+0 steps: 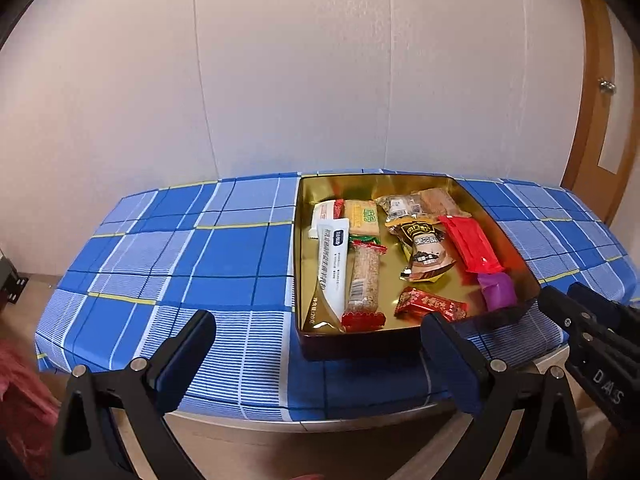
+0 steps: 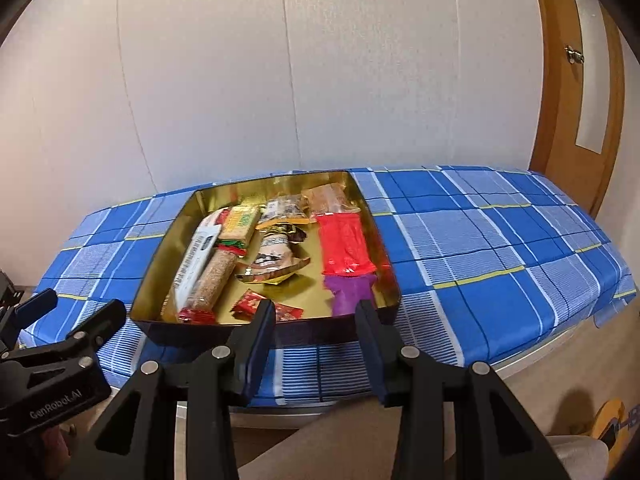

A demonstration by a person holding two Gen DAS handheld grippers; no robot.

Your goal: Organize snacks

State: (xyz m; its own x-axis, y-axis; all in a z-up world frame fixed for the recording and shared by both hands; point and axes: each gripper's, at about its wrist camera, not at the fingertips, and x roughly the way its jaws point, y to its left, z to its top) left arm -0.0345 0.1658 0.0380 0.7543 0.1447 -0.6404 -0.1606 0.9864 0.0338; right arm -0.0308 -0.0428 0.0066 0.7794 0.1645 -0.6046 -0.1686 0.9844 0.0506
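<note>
A gold-lined tin box stands on the blue checked table and holds several snack packs. Among them are a white tube pack, a sesame bar, a red pack, a purple pack, a small red candy and a brown pouch. My left gripper is open and empty before the box's near left. My right gripper is open and empty at the box's near edge.
The table has a blue checked cloth and stands against a white wall. A wooden door is at the right. A red cloth lies low at the left. A yellow object lies on the floor at the right.
</note>
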